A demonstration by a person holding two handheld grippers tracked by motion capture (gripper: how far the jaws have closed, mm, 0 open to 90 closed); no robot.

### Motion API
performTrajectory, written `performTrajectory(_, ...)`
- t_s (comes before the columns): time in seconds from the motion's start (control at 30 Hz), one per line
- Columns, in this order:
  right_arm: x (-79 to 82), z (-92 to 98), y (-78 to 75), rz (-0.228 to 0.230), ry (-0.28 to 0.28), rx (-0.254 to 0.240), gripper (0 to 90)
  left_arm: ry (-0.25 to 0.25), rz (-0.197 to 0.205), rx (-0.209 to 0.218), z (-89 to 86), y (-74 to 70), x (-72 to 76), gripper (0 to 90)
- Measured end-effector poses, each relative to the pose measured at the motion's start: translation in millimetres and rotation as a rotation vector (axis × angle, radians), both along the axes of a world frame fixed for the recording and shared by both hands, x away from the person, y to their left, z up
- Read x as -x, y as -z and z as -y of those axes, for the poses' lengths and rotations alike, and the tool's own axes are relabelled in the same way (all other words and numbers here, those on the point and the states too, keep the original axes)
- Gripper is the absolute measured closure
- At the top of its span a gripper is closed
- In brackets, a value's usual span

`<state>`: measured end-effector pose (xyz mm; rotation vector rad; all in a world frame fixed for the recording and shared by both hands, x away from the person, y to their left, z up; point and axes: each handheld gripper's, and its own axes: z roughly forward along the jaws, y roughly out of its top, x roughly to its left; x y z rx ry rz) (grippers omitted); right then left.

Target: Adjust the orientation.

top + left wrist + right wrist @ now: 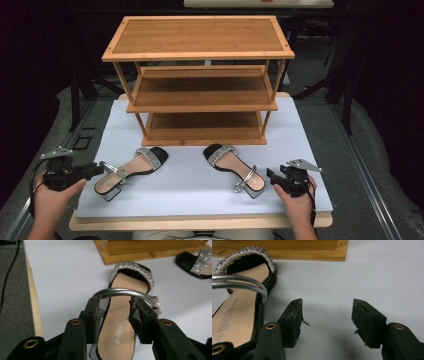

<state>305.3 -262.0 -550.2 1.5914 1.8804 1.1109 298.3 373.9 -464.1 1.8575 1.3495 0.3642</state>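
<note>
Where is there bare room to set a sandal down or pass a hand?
All three boards of the wooden rack lie bare. The white mat is free between the left sandal and right sandal, and along its near edge. It is crowded at the heels, where the left gripper and right gripper sit.

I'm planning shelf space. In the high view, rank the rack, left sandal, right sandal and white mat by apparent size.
1. White mat, the widest.
2. Rack, though it stands tall and nearer the camera, so the gap is unsure.
3. Left sandal and right sandal: they look alike, so no ranking.
</note>
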Motion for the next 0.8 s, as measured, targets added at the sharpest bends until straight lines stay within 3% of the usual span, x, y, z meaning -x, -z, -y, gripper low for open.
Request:
performTrajectory(0.03,0.0,0.0,0.0,0.000,0.000,0.000,41.3,0.000,0.000,0.000,0.0,0.0,0.0,55.9)
performTrajectory(0.07,-0.6,-0.3,0.4,0.004,0.004,-0.003,41.3,0.014,0.042,0.028,2.0,-12.5,1.0,52.7)
performTrajectory(0.13,-1.1,-1.2,0.3,0.001,-0.002,-0.002,41.2,0.029,0.055,0.037,5.4,-18.0,-1.4,44.6)
performTrajectory(0.2,-1.1,-2.7,-0.2,-0.007,-0.013,0.002,41.1,0.108,0.015,-0.021,22.2,-28.4,-19.7,38.2)
performTrajectory(0.23,-1.1,-2.7,-0.2,-0.007,-0.013,0.002,41.1,0.108,0.015,-0.021,22.2,-28.4,-19.7,35.3)
performTrajectory(0.27,-1.5,-4.4,0.1,-0.007,-0.012,0.006,41.1,0.158,-0.044,-0.093,36.4,-27.8,-36.5,33.9)
performTrajectory(0.3,-1.5,-4.4,0.1,-0.007,-0.012,0.006,41.1,0.158,-0.044,-0.093,36.4,-27.8,-36.5,33.4)
performTrajectory(0.33,-1.8,-4.7,0.9,-0.009,-0.018,0.009,41.0,0.192,-0.103,-0.175,50.6,-22.2,-52.9,32.7)
performTrajectory(0.37,-1.8,-4.6,1.1,-0.009,-0.017,0.008,41.0,0.210,-0.143,-0.210,57.4,-18.3,-60.5,32.2)
performTrajectory(0.4,-1.8,-4.6,1.1,-0.009,-0.017,0.008,41.0,0.210,-0.143,-0.210,57.4,-18.3,-60.5,31.9)
performTrajectory(0.43,-1.6,-3.5,1.3,-0.012,-0.011,0.005,41.0,0.259,-0.217,-0.299,69.5,-8.8,-73.7,31.7)
performTrajectory(0.47,-1.6,-2.6,1.4,-0.011,-0.010,0.003,41.0,0.280,-0.256,-0.341,75.0,-3.7,-79.2,31.2)
performTrajectory(0.5,-1.4,-2.1,1.6,-0.010,-0.001,0.008,41.0,0.280,-0.256,-0.341,75.0,-3.7,-79.2,30.7)
performTrajectory(0.53,-1.7,-0.9,2.0,-0.009,-0.013,-0.005,41.0,0.312,-0.337,-0.419,83.2,6.6,-88.6,30.7)
performTrajectory(0.57,-1.7,-0.9,2.0,-0.009,-0.013,-0.005,41.0,0.312,-0.337,-0.419,83.2,6.6,-88.6,30.9)
performTrajectory(0.6,-1.3,-1.2,1.9,-0.009,0.013,0.013,41.0,0.324,-0.360,-0.447,86.2,10.7,-92.2,30.9)
performTrajectory(0.67,-1.4,0.6,1.9,-0.015,-0.018,-0.010,41.0,0.335,-0.430,-0.480,90.7,17.7,-97.2,31.0)
performTrajectory(0.7,-1.3,0.4,1.7,-0.015,-0.021,-0.013,40.9,0.360,-0.481,-0.519,93.9,23.2,-100.8,31.0)
performTrajectory(0.73,-1.3,0.4,1.7,-0.015,-0.021,-0.013,40.9,0.360,-0.481,-0.519,93.9,23.2,-100.8,31.2)
performTrajectory(0.8,-1.6,-1.3,2.1,-0.017,-0.017,-0.005,40.9,0.379,-0.531,-0.554,96.2,28.8,-103.3,31.9)
